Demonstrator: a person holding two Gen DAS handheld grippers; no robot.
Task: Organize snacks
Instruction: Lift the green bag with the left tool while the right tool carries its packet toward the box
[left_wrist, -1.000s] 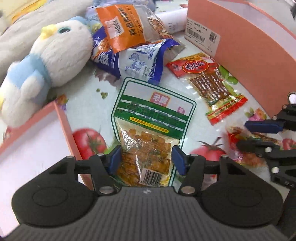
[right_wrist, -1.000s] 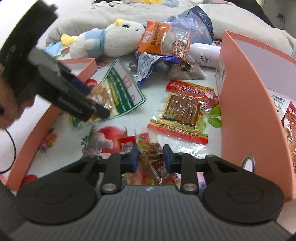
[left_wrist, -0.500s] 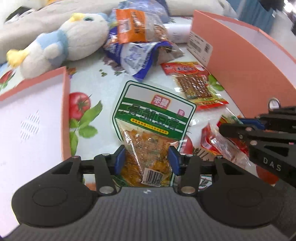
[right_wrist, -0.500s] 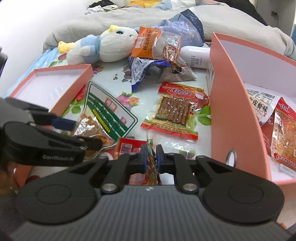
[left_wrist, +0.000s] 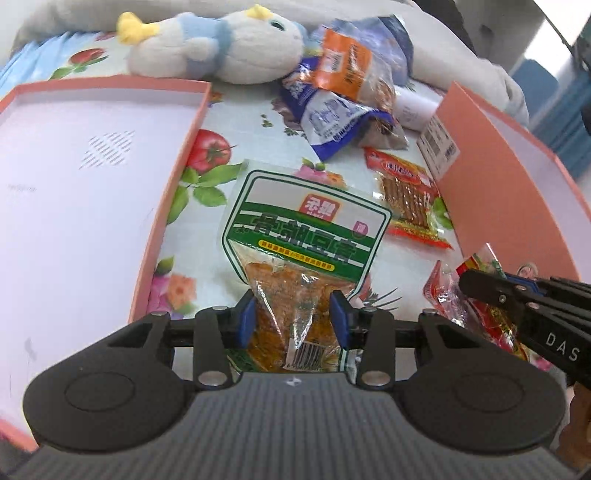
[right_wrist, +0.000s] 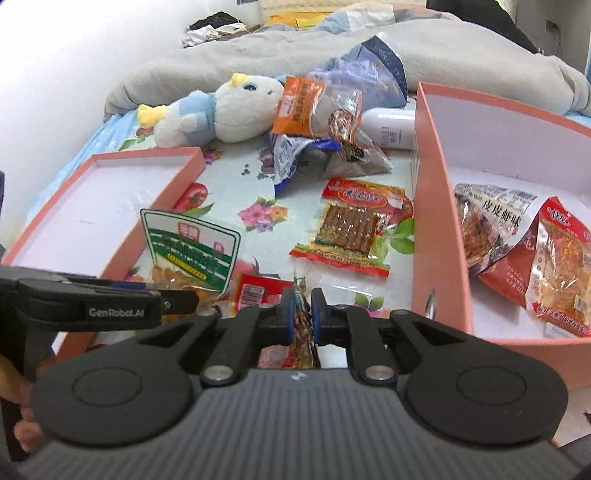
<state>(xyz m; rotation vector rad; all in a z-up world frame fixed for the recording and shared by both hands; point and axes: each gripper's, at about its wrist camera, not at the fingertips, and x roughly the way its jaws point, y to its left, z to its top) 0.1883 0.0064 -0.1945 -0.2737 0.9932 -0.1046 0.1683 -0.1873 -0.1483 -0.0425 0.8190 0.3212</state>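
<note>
A green-and-white snack packet (left_wrist: 306, 225) has its clear lower end pinched between the blue pads of my left gripper (left_wrist: 291, 321). The jaws are closing on it, and in the right wrist view the green packet (right_wrist: 192, 247) stands tilted up off the flowered sheet. My right gripper (right_wrist: 303, 314) is shut on a crumpled red snack packet (right_wrist: 255, 291), which it holds just above the sheet. In the left wrist view the right gripper (left_wrist: 480, 284) grips that red packet (left_wrist: 447, 295) at the right. A deep pink box (right_wrist: 436, 221) stands to the right.
The deep box holds two snack packets (right_wrist: 491, 221). A shallow pink lid (right_wrist: 184, 173) lies at the left. A red packet of strips (right_wrist: 354, 229), orange (right_wrist: 314, 107) and blue (right_wrist: 291, 158) packets, a plush toy (right_wrist: 229, 110) and a white bottle (right_wrist: 388, 129) lie beyond.
My left gripper has narrowed onto the green packet, rolled and shifted, tilting the packet up. My right gripper has shut on the red packet and risen a little.
</note>
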